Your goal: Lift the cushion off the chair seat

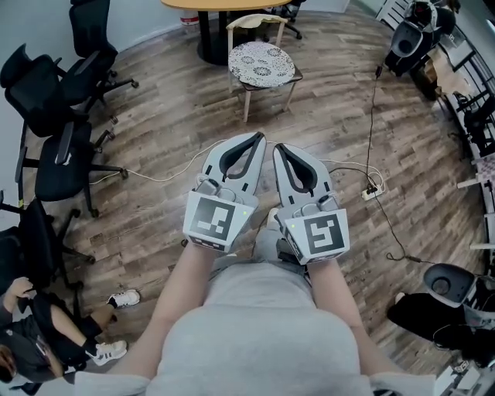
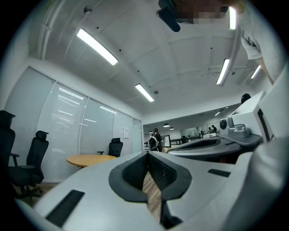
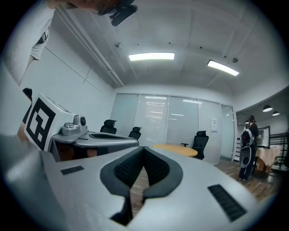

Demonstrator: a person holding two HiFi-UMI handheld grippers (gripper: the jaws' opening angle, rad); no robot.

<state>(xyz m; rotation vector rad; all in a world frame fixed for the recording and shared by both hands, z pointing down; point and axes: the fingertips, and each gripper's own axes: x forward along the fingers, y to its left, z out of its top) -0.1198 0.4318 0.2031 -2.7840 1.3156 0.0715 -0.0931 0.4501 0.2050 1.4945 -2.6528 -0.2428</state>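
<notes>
Wood floor bears the chair, cushion on its seat — left gripper and right gripper closed, empty.

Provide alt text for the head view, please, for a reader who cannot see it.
The left gripper and right gripper, both shut and empty, point side by side towards a wooden chair holding a round patterned cushion.

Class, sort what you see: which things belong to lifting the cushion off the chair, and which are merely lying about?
Job: cushion, chair, left gripper, right gripper.
Lying about: office chairs, round table, power strip.
</notes>
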